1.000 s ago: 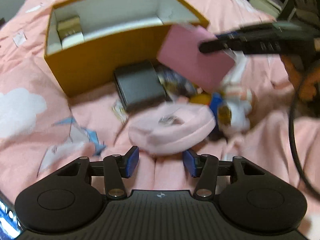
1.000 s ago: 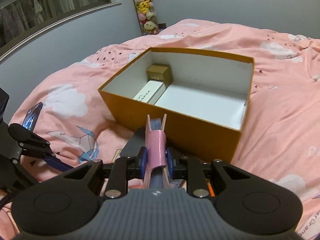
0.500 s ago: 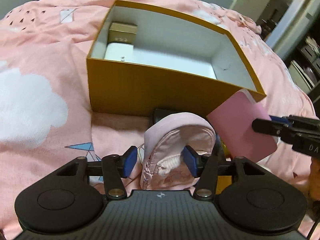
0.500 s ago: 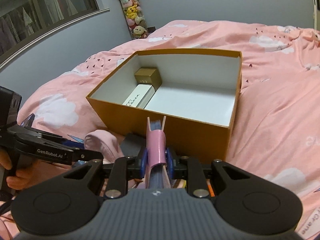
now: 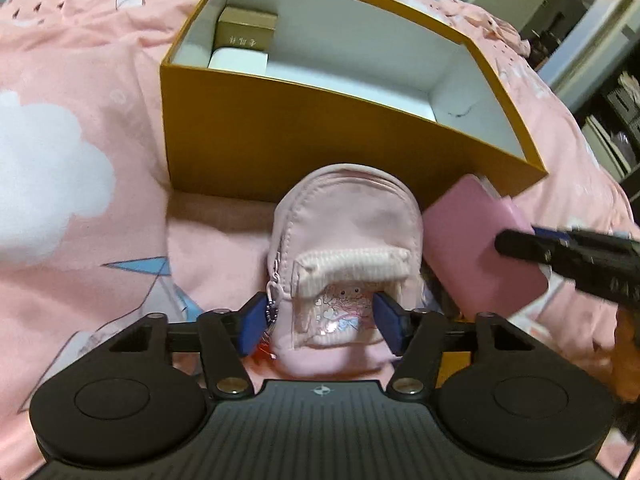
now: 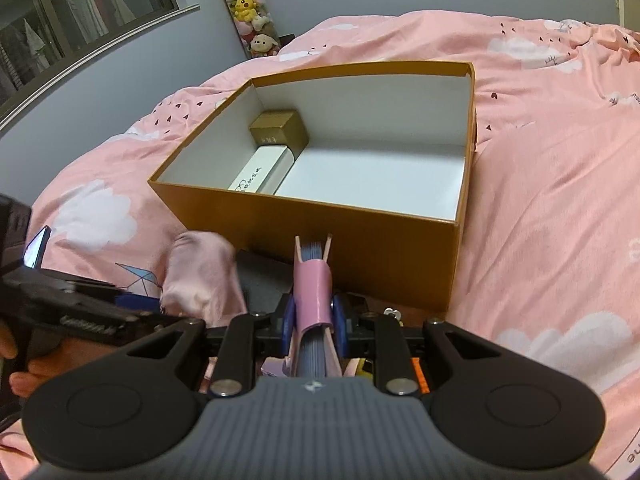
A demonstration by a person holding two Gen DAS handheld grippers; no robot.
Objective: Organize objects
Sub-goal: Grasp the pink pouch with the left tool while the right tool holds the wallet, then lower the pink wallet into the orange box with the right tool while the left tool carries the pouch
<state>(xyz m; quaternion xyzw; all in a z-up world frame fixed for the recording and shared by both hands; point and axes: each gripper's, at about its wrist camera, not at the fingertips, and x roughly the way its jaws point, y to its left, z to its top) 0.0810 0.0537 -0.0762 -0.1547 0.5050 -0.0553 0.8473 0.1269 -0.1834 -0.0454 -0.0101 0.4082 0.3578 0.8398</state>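
An open orange box (image 5: pixel 280 132) with a white inside stands on the pink bed; it also shows in the right wrist view (image 6: pixel 360 220). Inside lie a small gold box (image 6: pixel 280 130) and a white box (image 6: pixel 260 176). My left gripper (image 5: pixel 320 322) is shut on a small pink backpack pouch (image 5: pixel 344 232), held up before the box's near wall. My right gripper (image 6: pixel 314 318) is shut on a pink notebook (image 6: pixel 312 284), held spine up just before the box; the notebook also shows in the left wrist view (image 5: pixel 472 240).
A dark flat case (image 6: pixel 264 276) lies on the bed below the box's near wall. Small loose items (image 6: pixel 394 314) lie under the right gripper. A phone (image 6: pixel 36 246) is at the far left. Plush toys (image 6: pixel 250 8) stand by the wall.
My left gripper closed on the pink pouch and lifted it from the bed toward the box. My right gripper carried the pink notebook closer to the box.
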